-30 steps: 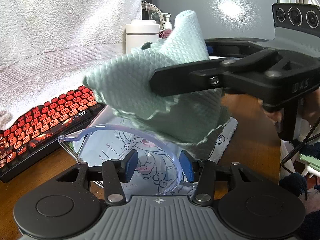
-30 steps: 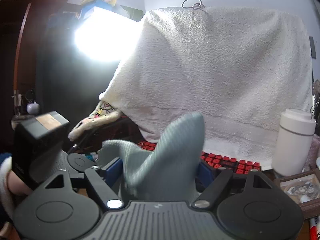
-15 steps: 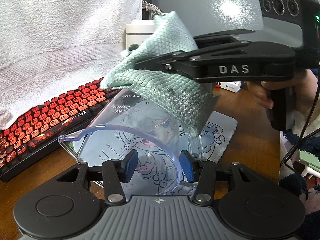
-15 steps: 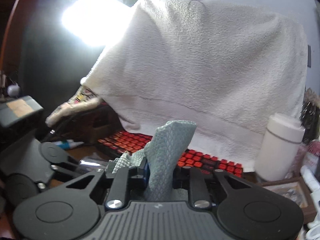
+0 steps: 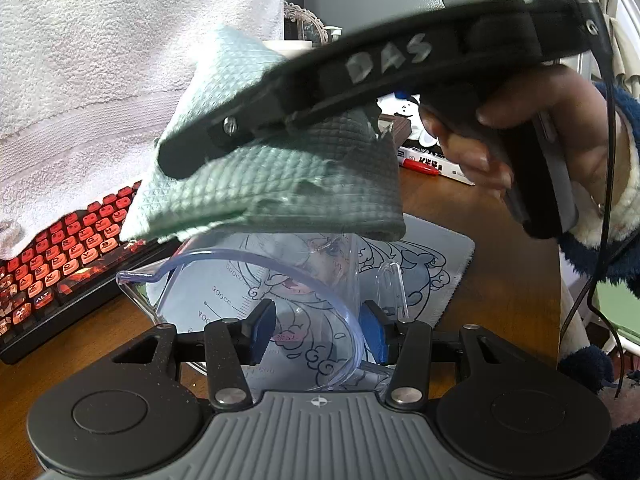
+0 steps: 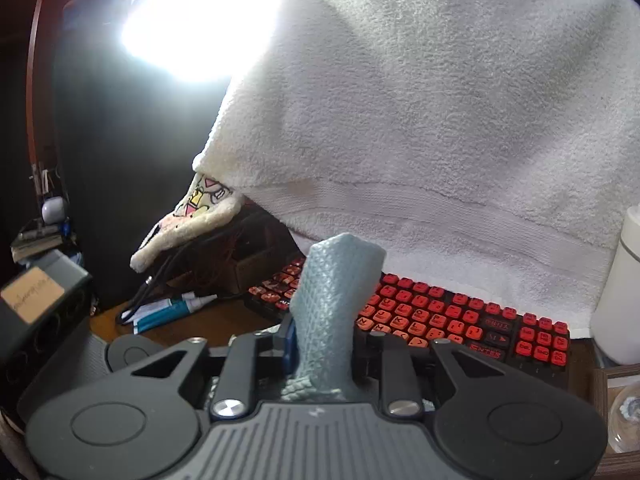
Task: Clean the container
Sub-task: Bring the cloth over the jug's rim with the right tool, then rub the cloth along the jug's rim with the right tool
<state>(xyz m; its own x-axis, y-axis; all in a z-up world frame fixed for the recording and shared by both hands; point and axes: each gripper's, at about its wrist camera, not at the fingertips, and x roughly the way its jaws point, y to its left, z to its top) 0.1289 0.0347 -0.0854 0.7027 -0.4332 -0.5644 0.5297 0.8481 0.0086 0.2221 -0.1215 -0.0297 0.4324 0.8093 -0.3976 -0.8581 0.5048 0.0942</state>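
A white towel (image 6: 440,120) hangs beyond both grippers, with a red keyboard (image 6: 460,320) below it. The clear jug (image 5: 260,300) sits between the left gripper's (image 5: 318,330) narrowly parted jaws, its rim clamped by the blue pads. Above it, the right gripper (image 6: 320,344) pinches the green cloth (image 6: 332,308), jaws opening slightly, the cloth still between them.

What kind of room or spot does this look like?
Probably a home desk: a black keyboard with red backlit keys sits on the brown wooden tabletop, beside a grey printed mouse mat, with a white terry towel draped behind.
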